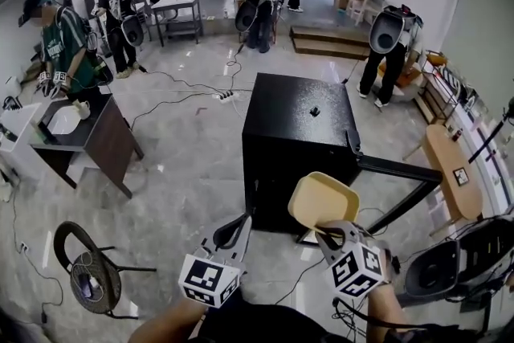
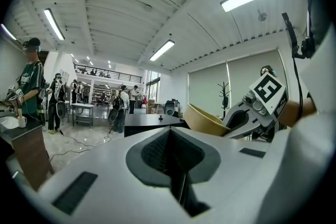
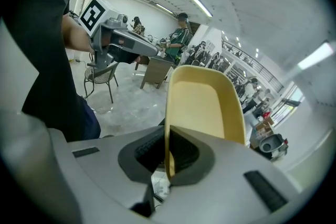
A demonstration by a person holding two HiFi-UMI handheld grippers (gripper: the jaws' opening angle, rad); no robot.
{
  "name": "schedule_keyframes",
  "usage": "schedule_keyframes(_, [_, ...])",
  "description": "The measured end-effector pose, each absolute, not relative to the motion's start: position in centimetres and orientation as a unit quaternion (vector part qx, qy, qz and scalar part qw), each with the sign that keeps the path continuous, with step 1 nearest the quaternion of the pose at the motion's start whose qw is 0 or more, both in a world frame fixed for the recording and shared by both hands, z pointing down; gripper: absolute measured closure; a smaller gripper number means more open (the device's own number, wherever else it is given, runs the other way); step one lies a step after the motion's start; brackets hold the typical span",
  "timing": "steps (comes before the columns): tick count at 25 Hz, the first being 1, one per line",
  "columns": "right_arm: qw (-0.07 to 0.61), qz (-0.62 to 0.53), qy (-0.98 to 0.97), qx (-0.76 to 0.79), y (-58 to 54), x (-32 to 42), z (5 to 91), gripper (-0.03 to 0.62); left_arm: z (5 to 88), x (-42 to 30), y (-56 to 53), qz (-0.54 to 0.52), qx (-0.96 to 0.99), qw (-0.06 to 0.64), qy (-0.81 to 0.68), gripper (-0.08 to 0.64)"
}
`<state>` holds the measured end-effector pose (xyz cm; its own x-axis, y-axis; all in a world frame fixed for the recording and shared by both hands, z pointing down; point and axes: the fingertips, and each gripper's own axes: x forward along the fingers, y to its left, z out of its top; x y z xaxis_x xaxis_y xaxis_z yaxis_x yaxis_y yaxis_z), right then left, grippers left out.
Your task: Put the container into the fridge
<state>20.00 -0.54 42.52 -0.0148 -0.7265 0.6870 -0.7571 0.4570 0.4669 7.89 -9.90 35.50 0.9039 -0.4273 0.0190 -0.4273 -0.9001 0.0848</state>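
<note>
The carrying step is in hand. The right gripper [image 1: 331, 234] is clamped on the near rim of the container [image 1: 323, 201], the thin wall pinched between its dark pads in the right gripper view. That holds the container low in the centre of the head view, just in front of the fridge [image 1: 297, 128] and not yet inside. The left gripper [image 1: 231, 235], lower centre-left, has its jaws together with nothing between them.

The fridge door [image 1: 400, 169] stands swung out toward the right of the frame, so the opening looks ready. The next move probably calls for lowering the container and bringing it level through that opening — a one-sided rim grip could let it tip, so a slow, steady push seems wise.

The container is a pale yellow tray with rounded corners and thin, smooth walls, likely plastic and light. The fridge is a squat black box with a matte top. The floor is glossy grey stone — cables trail across it.
</note>
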Motion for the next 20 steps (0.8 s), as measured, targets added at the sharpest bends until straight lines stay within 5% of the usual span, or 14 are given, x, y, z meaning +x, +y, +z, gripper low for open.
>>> schedule_keyframes(20, [0.497, 0.056, -0.678, 0.538, -6.7, 17.6, 46.2, 0.574, 38.0, 7.1, -17.7, 0.004, 0.986, 0.058, -0.154, 0.552])
